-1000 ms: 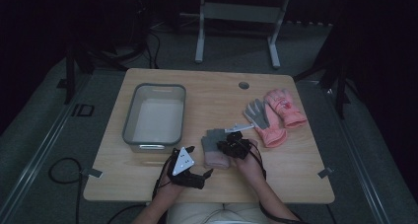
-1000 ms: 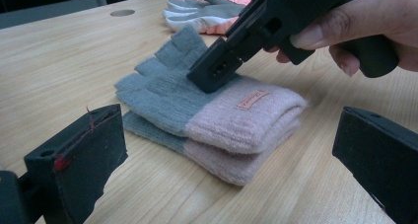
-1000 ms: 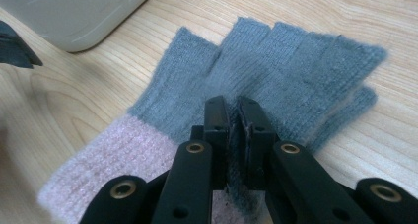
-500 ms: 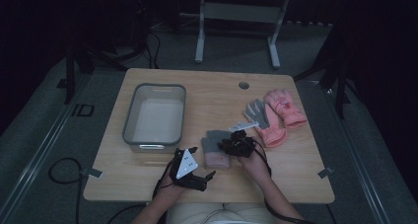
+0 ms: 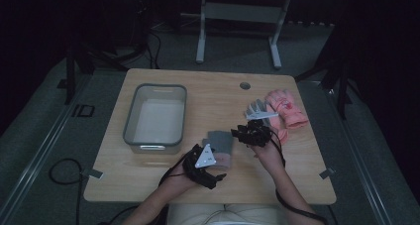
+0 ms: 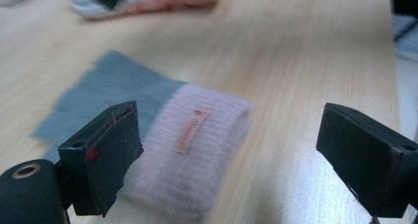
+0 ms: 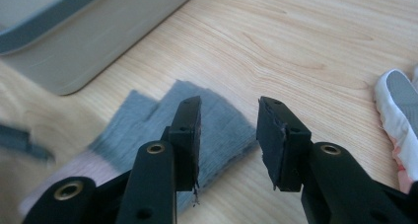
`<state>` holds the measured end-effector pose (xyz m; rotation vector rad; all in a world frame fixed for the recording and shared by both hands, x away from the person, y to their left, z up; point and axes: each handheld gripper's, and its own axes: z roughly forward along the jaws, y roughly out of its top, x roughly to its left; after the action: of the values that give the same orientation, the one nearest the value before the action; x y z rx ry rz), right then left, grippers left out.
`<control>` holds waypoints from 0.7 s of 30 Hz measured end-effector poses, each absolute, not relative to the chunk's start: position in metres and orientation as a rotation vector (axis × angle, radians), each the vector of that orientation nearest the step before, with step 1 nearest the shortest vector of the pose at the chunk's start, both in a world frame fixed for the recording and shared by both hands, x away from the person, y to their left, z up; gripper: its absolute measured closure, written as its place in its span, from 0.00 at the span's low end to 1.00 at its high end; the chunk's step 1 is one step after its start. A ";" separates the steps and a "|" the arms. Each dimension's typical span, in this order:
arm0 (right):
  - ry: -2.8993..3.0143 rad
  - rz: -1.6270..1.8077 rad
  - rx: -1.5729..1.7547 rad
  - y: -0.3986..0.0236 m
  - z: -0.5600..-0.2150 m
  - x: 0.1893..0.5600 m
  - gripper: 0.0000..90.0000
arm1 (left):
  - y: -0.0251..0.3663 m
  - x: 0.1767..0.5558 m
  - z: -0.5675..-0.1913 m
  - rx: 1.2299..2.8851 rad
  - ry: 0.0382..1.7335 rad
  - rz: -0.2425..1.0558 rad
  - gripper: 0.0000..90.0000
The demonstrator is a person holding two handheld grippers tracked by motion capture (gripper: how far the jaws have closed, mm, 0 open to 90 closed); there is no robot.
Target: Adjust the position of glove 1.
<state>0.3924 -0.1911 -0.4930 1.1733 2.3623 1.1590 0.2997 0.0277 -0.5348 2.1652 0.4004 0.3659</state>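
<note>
grey-and-pink knitted glove (image 5: 220,144) lying flat on the wooden table (image 5: 213,93), just right of the grey bin (image 5: 154,114) and between both hands. left gripper (image 6: 236,150) just over its pink cuff, jaws wide and just been closing a little, gripping nothing. right gripper (image 7: 229,130) above its grey finger end, jaws partly apart and just been opening, nothing pinched. pink gloves (image 5: 285,108) well off to the right.

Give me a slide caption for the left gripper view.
Open left tool poised over the grey-and-pink knit glove lying flat on the wooden table.
</note>
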 end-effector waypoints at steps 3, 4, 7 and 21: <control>2.375 1.147 1.204 -0.187 -0.499 0.402 0.67 | 0.025 0.306 -0.537 2.198 0.332 0.383 0.15; 2.378 1.145 1.214 -0.186 -0.501 0.404 0.66 | 0.024 0.307 -0.538 2.223 0.310 0.386 0.16; 2.389 1.129 1.254 -0.181 -0.509 0.413 0.65 | 0.017 0.310 -0.542 2.328 0.239 0.456 0.23; 2.418 1.012 1.436 -0.176 -0.543 0.425 0.47 | 0.010 0.311 -0.552 2.428 0.177 0.628 0.47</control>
<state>0.4253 -0.1764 -0.5431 1.4358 2.4177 1.0123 0.3106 0.0104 -0.5516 2.4276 0.1774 0.6276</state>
